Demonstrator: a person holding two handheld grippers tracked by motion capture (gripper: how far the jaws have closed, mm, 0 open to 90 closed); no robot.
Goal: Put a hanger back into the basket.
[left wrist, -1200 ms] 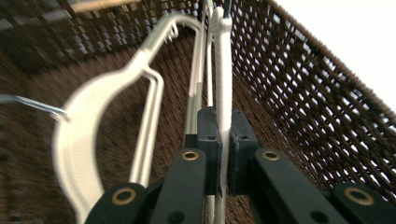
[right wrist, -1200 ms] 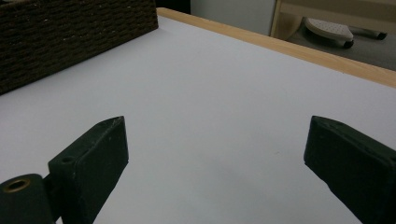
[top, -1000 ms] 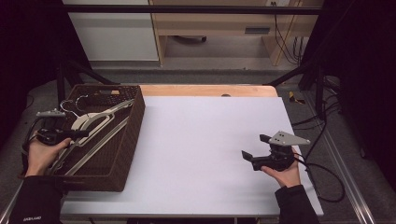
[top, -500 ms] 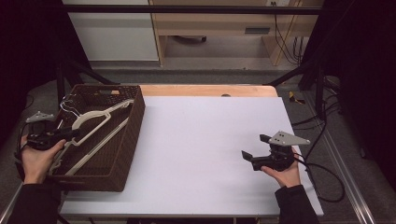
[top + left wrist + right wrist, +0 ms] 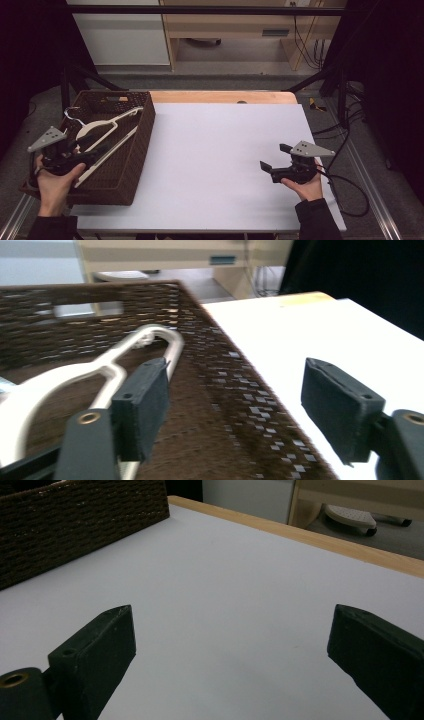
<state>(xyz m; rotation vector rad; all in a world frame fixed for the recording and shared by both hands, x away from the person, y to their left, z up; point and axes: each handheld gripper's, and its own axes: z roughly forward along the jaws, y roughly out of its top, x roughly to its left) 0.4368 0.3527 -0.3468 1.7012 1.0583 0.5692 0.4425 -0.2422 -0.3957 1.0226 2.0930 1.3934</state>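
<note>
Partly hidden: the white hanger point(image 5: 102, 134) lies in the dark wicker basket point(image 5: 134, 165) at the table's point(image 5: 220, 165) left edge, and its lower end goes behind the left hand-held gripper point(image 5: 95, 150) and the person's left hand point(image 5: 55, 182) in the high view, so that end is not readable. Its metal hook point(image 5: 72, 114) shows at the basket's far left, small and dim. Long axis runs diagonally, from the near-left of the basket up toward the far-right corner, where the top arm rests close to the rim. In the left gripper view the hanger point(image 5: 100, 370) is blurred and cut off by the frame's left edge; its rounded loop end points away from the camera, just behind the left pad point(image 5: 142, 407). Left hand-held gripper point(image 5: 240, 415): jaws have just been opening, now spread, nothing between them, pads clear of the hanger. Right hand-held gripper point(image 5: 275, 157) sits over the bare table at the near right, well apart from the basket, jaws spread wide over empty white surface point(image 5: 235, 665).
</note>
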